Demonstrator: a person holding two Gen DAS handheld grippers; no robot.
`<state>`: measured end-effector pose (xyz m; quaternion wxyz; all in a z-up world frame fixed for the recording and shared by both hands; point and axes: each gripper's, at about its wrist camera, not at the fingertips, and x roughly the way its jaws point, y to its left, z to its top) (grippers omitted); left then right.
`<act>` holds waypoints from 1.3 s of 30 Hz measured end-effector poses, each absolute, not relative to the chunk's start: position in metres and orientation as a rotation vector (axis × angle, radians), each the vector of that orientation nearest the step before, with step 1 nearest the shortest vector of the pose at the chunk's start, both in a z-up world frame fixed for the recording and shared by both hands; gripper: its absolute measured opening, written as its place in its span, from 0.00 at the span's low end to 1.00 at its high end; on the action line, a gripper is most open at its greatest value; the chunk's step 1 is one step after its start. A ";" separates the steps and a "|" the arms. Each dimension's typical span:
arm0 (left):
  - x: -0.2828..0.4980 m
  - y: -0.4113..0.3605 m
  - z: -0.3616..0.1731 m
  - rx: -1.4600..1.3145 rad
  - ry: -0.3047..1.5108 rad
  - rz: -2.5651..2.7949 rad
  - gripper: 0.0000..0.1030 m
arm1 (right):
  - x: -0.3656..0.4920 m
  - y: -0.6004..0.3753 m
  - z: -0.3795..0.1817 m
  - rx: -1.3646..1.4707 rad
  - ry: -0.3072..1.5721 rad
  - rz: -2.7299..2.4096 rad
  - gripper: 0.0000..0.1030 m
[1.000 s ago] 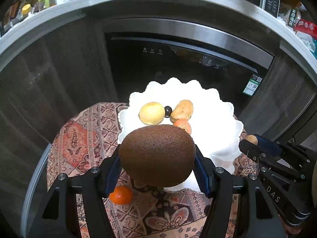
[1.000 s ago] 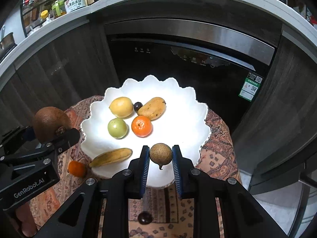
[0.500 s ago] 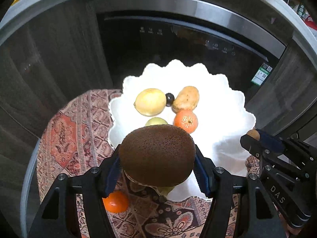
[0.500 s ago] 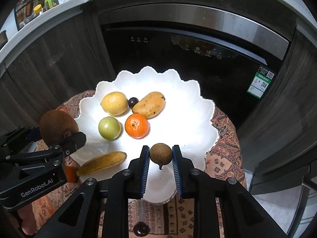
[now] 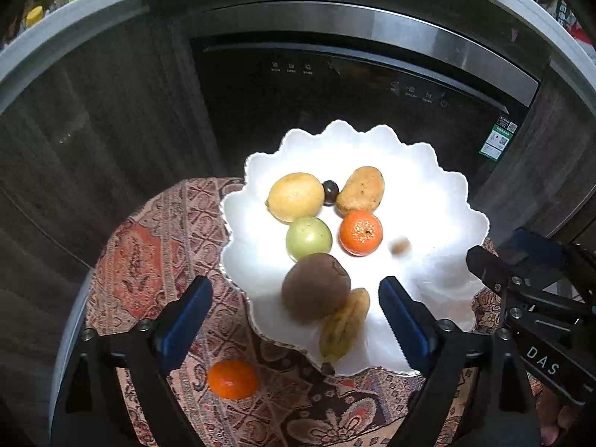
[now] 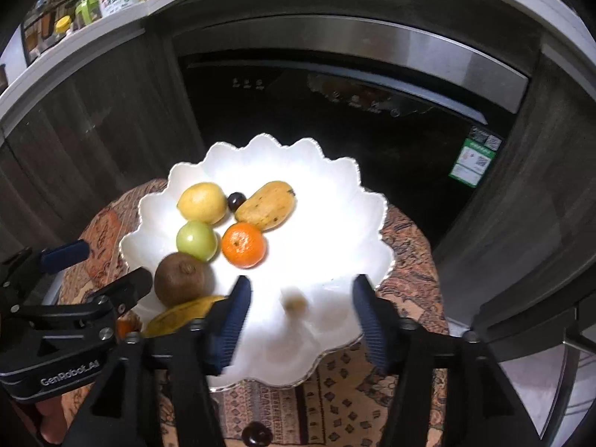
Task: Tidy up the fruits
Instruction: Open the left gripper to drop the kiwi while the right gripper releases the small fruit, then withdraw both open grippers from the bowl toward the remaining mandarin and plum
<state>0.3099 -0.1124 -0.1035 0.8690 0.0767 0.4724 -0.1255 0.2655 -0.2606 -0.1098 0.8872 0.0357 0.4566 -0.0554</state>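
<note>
Left gripper jaws spread wide, empty; kiwi lies on white scalloped plate at frame centre, touching banana, just beside green fruit.

Right gripper also spread, empty; small brown fruit between its fingers, blurred, probably on plate or falling.

Fruit clustered at plate's upper left; bare plate at right gives landing room.

Off plate: orange on patterned cloth, lower left; dark berry at bottom edge. Likely next pickups. Cloth edge close; rolling risk.
</note>
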 end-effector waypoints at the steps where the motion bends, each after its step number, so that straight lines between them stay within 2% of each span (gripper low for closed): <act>1: 0.309 -0.111 -0.102 0.159 0.985 -0.258 0.95 | 0.264 -0.261 -0.109 0.074 0.947 -0.127 0.69; 2: 0.308 -0.110 -0.100 0.154 0.979 -0.257 0.99 | 0.263 -0.262 -0.108 0.076 0.944 -0.138 0.72; 4: 0.305 -0.107 -0.097 0.157 0.967 -0.244 0.99 | 0.261 -0.263 -0.105 0.070 0.937 -0.163 0.78; 26: 0.247 -0.064 -0.062 0.191 0.906 -0.173 1.00 | 0.198 -0.224 -0.071 0.029 0.869 -0.188 0.78; 35: 0.225 -0.054 -0.081 0.223 0.879 -0.155 1.00 | 0.178 -0.214 -0.087 0.008 0.860 -0.215 0.78; 39: 0.219 -0.052 -0.096 0.247 0.879 -0.146 1.00 | 0.173 -0.213 -0.100 -0.004 0.872 -0.230 0.74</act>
